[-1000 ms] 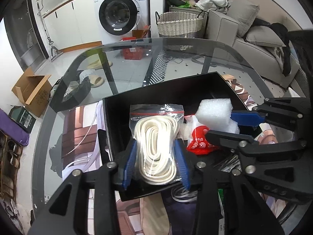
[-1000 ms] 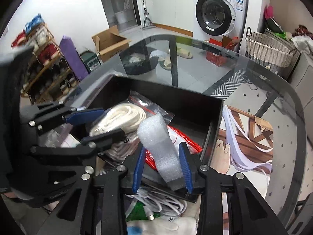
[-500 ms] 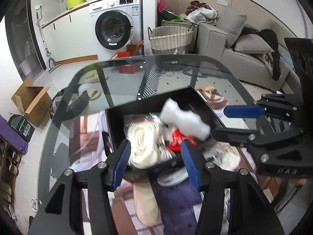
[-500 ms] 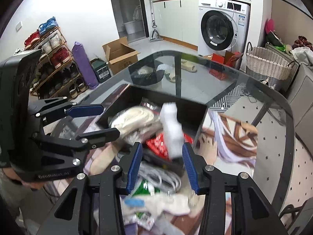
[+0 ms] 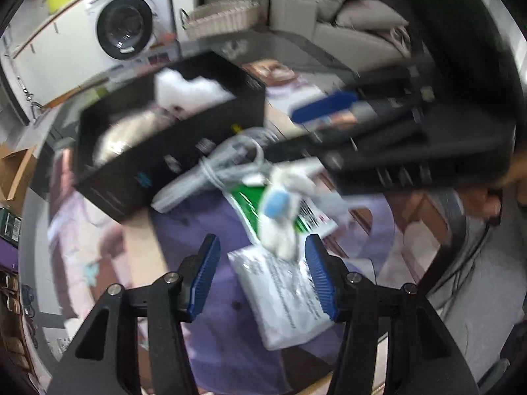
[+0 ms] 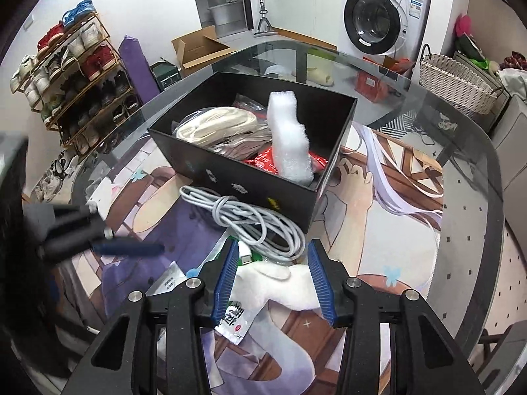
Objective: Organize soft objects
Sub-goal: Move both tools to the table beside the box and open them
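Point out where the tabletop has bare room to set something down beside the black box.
Free: the printed mat right of the black box, out to the glass rim. Crowded: in front of the box, where the white cable, packets and white cloth overlap.

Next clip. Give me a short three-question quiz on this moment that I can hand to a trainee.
1. True or false: the white foam block stands inside the black box.
2. What lies on the mat just in front of the box? A) coiled white cable B) a shoe C) a basket
3. Fill in: both the left gripper and the right gripper are ____ and hold nothing.

Key: 1 true. 2 A, the coiled white cable. 3 open.
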{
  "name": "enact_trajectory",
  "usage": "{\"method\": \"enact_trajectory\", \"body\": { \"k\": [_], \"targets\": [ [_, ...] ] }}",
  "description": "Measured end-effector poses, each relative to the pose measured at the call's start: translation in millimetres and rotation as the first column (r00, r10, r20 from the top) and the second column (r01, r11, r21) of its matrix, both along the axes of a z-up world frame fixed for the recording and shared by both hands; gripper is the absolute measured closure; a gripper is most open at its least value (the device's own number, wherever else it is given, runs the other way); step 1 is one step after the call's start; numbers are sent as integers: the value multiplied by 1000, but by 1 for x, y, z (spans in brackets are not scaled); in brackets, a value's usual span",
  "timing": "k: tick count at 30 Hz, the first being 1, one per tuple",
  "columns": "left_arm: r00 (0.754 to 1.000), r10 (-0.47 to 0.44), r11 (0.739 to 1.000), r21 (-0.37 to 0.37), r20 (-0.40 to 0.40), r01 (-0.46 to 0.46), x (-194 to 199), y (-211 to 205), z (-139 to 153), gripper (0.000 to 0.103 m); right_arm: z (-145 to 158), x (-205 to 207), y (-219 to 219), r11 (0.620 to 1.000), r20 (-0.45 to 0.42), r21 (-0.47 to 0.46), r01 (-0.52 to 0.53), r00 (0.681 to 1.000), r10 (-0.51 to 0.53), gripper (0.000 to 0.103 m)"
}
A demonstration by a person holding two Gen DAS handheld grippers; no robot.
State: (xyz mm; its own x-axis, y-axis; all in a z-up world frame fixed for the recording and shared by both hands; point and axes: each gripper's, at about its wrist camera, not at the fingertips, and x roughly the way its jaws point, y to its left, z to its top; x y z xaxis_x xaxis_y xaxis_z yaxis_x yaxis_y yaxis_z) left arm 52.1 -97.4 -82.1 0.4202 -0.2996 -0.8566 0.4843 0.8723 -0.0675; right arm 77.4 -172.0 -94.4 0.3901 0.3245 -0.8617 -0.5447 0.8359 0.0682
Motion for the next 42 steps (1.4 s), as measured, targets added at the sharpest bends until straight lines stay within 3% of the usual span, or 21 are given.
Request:
{"method": "enact_trajectory", "body": {
  "k": [4,8,14,16,17,18,22,26,31,33,36,38,39,40,42],
  "targets": [
    [999,-22,999,41,-39,24,-1,-13,-15,46,-7,4,-1,1000,-11,-19,7,1000,-7,58],
    [998,-23,999,45,-51,26,2,-17,-18,40,-14,7,-2,997,-1,-67,21,1000,-22,58],
    [994,-61,996,55,-92,66,2,-19,-26,40,-19,9,-6,996,-11,-87,23,1000,-24,58],
    [992,-78,993,77,-100,85,-2,-19,-29,43,-19,7,-6,995,-4,-96,21,1000,-21,58],
    [991,-86,992,85,-103,95,-4,-19,-30,55,-20,6,-6,994,-1,-105,18,1000,-18,58],
    [990,-95,991,84,-105,104,-5,-19,-30,61,-21,5,-5,993,-5,-115,12,1000,-13,58],
    [993,-92,987,126,-79,101,-4,-12,-27,66,-21,-9,-4,990,-27,-133,-37,999,34,58],
    [999,3,985,171,-54,6,7,15,-24,68,-20,-27,2,985,-42,-136,-104,994,99,58],
    [996,71,982,176,-46,-62,19,31,-24,68,-8,-39,-1,993,-52,-57,-102,994,99,58],
    [997,70,980,190,-36,-62,15,26,-22,68,-7,-44,-2,993,-123,25,-120,985,122,58],
    [998,60,979,196,-32,-53,12,22,-23,68,-12,-56,1,988,-187,47,-144,971,151,58],
    [997,64,979,195,-35,-56,10,19,-23,68,-14,-58,-5,992,-214,72,-103,970,116,50],
    [997,64,979,195,-35,-56,7,17,-22,68,-16,-58,-7,993,-228,82,-86,968,103,37],
    [997,63,979,195,-34,-55,8,18,-22,68,-21,-55,-10,994,-248,96,-55,966,77,31],
    [998,61,979,196,-32,-54,14,23,-25,68,-26,-46,-14,994,-257,108,18,966,11,31]
  ]
}}
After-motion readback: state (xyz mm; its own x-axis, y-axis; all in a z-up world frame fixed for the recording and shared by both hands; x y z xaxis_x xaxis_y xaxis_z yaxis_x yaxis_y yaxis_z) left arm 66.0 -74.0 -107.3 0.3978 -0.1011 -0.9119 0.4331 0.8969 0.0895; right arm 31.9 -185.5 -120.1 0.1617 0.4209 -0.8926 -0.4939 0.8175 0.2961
